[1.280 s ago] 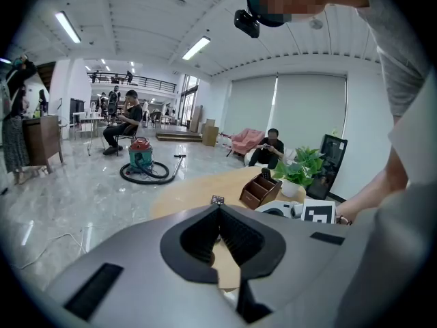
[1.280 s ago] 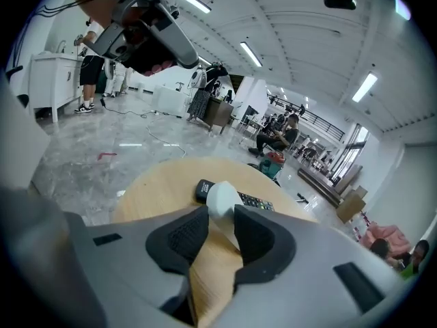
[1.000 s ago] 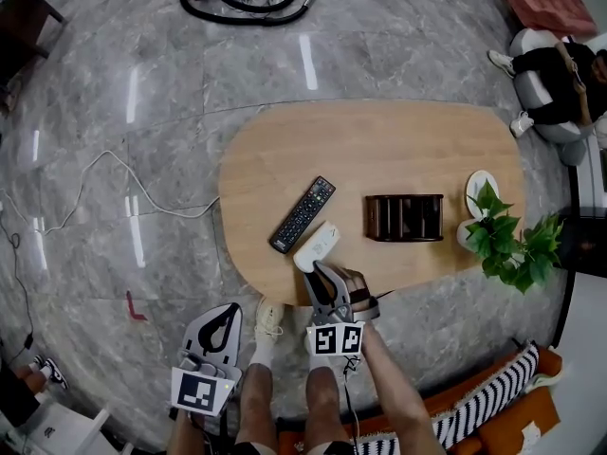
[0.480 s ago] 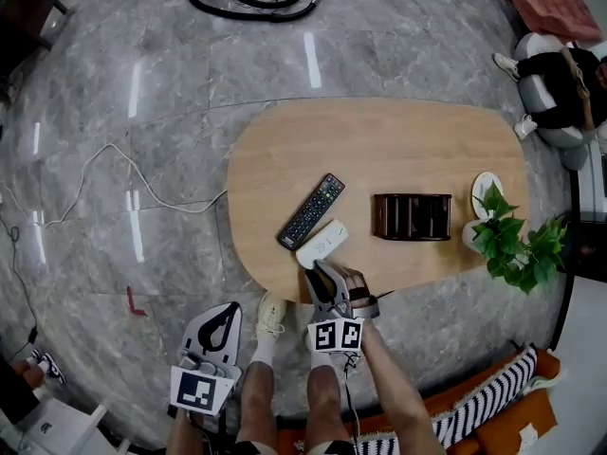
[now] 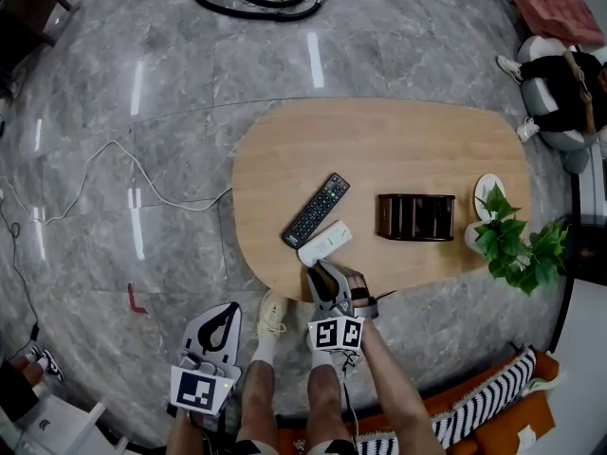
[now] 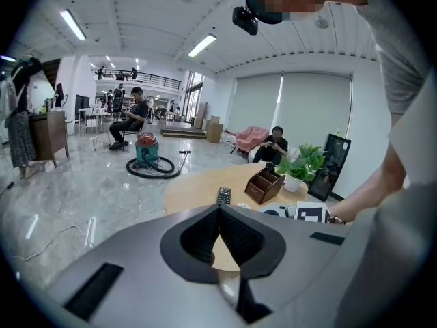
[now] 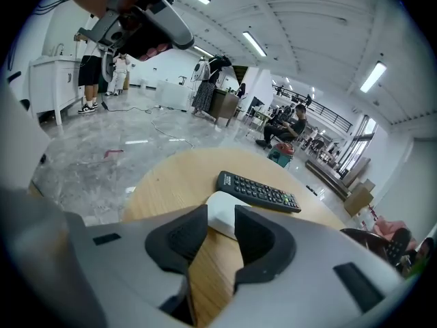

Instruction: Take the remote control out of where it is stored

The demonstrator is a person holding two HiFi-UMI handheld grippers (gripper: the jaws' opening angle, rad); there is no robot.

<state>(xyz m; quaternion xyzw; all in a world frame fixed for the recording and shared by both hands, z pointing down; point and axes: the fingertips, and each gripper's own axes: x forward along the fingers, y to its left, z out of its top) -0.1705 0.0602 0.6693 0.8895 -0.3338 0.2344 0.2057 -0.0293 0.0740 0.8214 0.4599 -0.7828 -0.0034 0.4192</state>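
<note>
Now I have my right gripper [image 7: 220, 219] at the near edge of the table [image 5: 398, 140], its jaws apart and just opened wider. The white remote [image 5: 323, 244] lies flat, its end between them, beside the black remote [image 5: 315, 210] and outside the dark holder [image 5: 414, 216]. My left gripper [image 6: 218, 212] hangs off the table, jaws together.

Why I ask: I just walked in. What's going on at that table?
A person works at a wooden table with tongs in each hand. The right tongs have just been opening. The near end of the white remote lies between them, not pressed, flat on the table beside a black remote. The holder stands apart from both remotes. The left tongs are shut and empty, held off the table.
</note>
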